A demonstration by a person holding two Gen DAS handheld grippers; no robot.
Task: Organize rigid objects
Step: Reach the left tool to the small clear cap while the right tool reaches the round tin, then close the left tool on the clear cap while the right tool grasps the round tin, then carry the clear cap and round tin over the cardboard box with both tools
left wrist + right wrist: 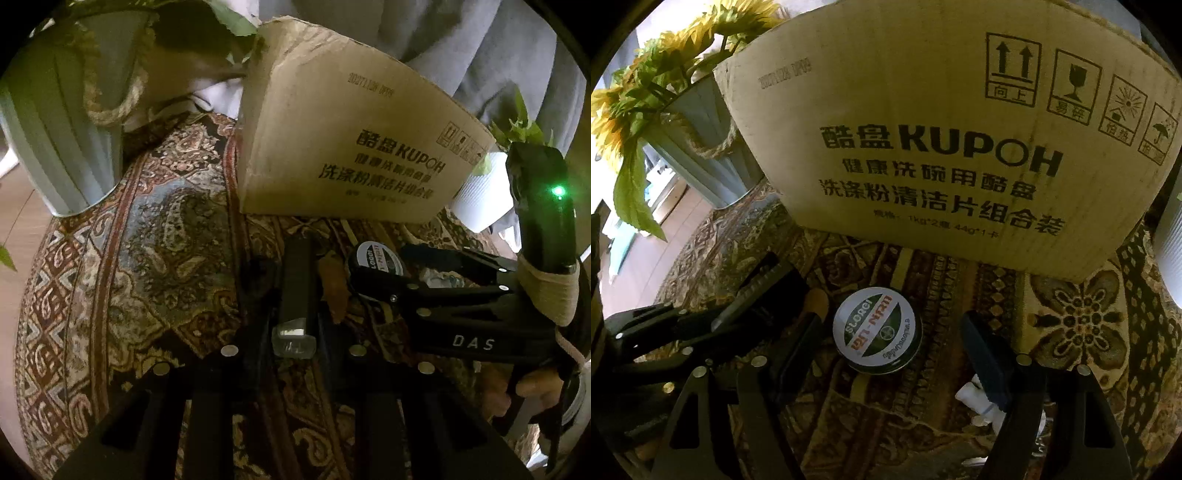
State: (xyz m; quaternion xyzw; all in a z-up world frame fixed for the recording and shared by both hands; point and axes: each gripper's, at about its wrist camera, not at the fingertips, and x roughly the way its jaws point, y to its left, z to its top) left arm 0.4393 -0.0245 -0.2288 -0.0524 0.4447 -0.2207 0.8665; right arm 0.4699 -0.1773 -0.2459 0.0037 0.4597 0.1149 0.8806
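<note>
Leftmost, the bucket (701, 147) of sunflowers stood at the rug's (110, 277) edge, out of your way, with the box (942, 147) upright behind the work, likely where the loose pieces were meant to go.

Your left hand-held gripper (290, 266) pointed steeply down at the rug. Its jaws were nearly together on a black bar (295, 295) with a clear end, lying lengthwise between them. The pads looked to be pressing its sides, though the dark fingers made that hard to confirm. Gripping along its length should have kept it from swinging.

Next came the tin (877, 330), lid up on the rug just in front of the box.

Your right hand-held gripper (892, 325) was tilted down over it, jaws wide, one finger on each side and neither touching, so it held nothing. Your right hand (532, 391) wrapped the handle low at the far right, near a white pot (480, 199).
</note>
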